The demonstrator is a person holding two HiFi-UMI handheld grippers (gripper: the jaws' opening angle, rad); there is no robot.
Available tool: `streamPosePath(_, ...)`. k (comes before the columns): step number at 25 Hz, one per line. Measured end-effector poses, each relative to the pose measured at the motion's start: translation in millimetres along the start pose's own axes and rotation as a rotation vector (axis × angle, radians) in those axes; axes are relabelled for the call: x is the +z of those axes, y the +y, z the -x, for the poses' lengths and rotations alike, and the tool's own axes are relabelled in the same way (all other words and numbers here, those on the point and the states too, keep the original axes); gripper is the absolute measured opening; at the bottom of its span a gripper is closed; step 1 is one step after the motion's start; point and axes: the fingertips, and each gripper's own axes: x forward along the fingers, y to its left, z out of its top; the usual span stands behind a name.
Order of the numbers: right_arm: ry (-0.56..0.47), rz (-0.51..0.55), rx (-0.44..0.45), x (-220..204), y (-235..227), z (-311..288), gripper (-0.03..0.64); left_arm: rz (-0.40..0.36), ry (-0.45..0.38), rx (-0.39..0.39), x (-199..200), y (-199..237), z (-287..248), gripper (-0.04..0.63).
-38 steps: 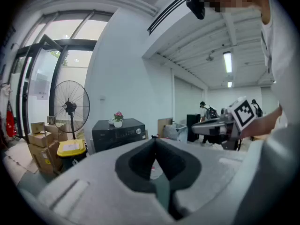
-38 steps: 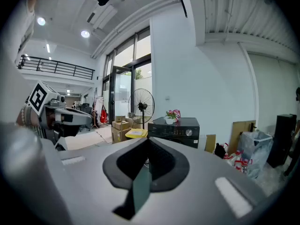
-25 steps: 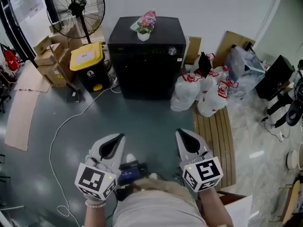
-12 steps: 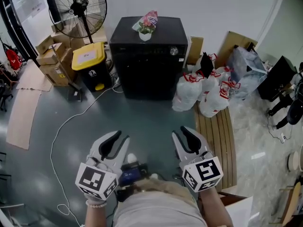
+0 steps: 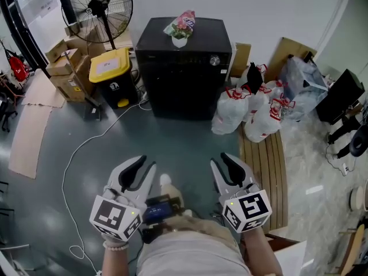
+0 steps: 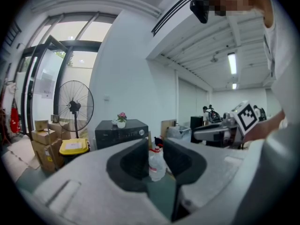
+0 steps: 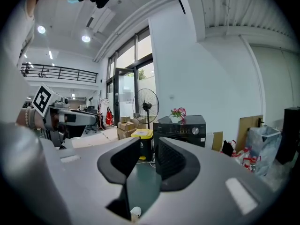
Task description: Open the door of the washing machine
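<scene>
A flower pot (image 5: 179, 38) tops the washing machine (image 5: 184, 82); bin (image 5: 109, 69) left, bags (image 5: 231, 112) right.

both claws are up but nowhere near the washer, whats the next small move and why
Probably step forward and carry the right claw toward the front of the black washing machine. Both it and the left claw are open and empty, and a stretch of floor lies between them and the machine, so neither can reach it yet.

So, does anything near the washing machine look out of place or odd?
A small pot of pink flowers sits on top of the black washing machine, an odd perch. A loose white cable snakes across the grey floor, and tied white plastic bags crowd the floor beside it. Nothing looks spilled or damaged.
</scene>
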Motion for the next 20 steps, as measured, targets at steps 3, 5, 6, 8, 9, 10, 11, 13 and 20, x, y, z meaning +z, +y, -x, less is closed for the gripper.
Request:
streamPosePath(3,0.004,0.005,-0.002,0.9,-3.8,-10.3,0.104,-0.005,0.003,-0.007,0.0,7.6,-9.2,0.097)
streamPosePath(5,0.004,0.012,-0.002,1.0,-6.2,-18.5,0.104,-0.007,0.001,-0.013,0.5,13.6,-16.2,0.097)
streamPosePath(6,0.007,0.014,-0.003,1.2,-8.0,-22.4,0.104,-0.008,0.0,-0.017,1.0,16.5,-20.1,0.097)
streamPosePath(8,0.012,0.014,-0.007,3.4,-13.2,-30.9,0.104,-0.009,-0.002,-0.023,3.0,23.1,-29.3,0.098)
streamPosePath(9,0.015,0.013,-0.01,5.0,-16.0,-36.1,0.104,-0.01,-0.002,-0.026,4.5,27.1,-34.0,0.098)
streamPosePath(10,0.018,0.012,-0.012,6.6,-18.6,-41.9,0.104,-0.01,-0.002,-0.029,5.7,31.6,-38.6,0.097)
streamPosePath(11,0.022,0.011,-0.014,8.0,-20.7,-48.0,0.104,-0.008,-0.003,-0.031,6.4,36.5,-42.9,0.097)
streamPosePath(13,0.027,0.012,-0.011,10.5,-23.9,-60.4,0.104,0.001,-0.003,-0.028,6.5,47.0,-51.5,0.097)
streamPosePath(20,0.032,0.048,0.012,24.7,-30.6,-112.2,0.104,0.016,0.003,-0.009,11.0,91.6,-80.6,0.098)
